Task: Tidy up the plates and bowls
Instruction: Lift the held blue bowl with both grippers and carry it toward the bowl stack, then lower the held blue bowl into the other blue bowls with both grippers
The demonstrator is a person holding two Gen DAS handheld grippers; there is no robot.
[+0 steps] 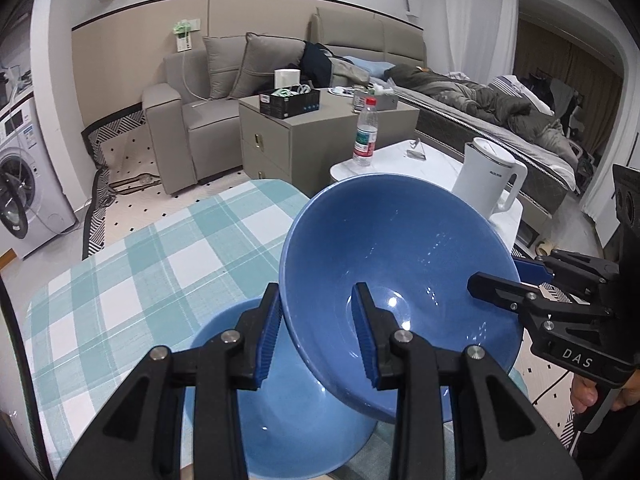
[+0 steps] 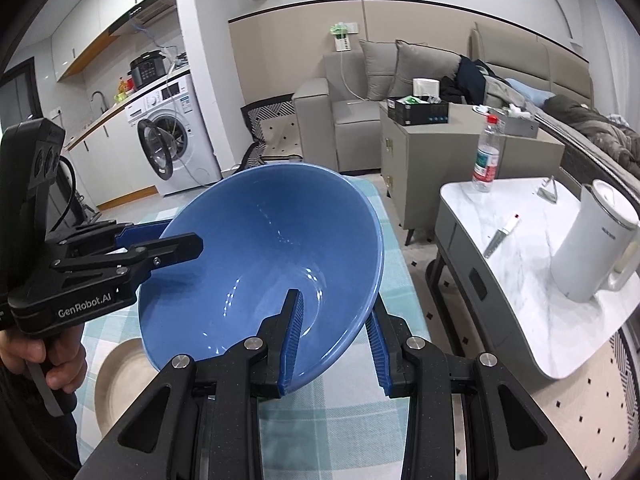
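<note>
Jaws: both pairs are clamped on the rim of one blue bowl (image 1: 400, 280), one pad inside the wall and one outside; left gripper (image 1: 316, 336) takes the near-left rim, right gripper (image 2: 336, 340) the opposite side.
Bowl held: clear of the worktop (image 1: 120, 280), tipped so its opening faces the cameras, carried between the two grippers.
Below it: a second blue dish (image 1: 288, 412) lies on the checked cloth directly under the left jaws; whether bowl or plate I cannot tell. A pale plate (image 2: 116, 384) shows beside it in the right wrist view.
Step in hand: likely carrying the bowl to nest or stack it with like pieces, by my reading.
Next move calls for: levelling the bowl, centring it over its place, lowering both sides evenly, then releasing together so the rim does not tip.
Hands: each gripper angles downward; a hand (image 2: 44, 356) wraps the left handle, fingers (image 1: 588, 396) of the other show on the right handle.
Farther off: white kettle (image 1: 488, 184) and water bottle (image 1: 366, 132) on a marble side table, sofa beyond.
</note>
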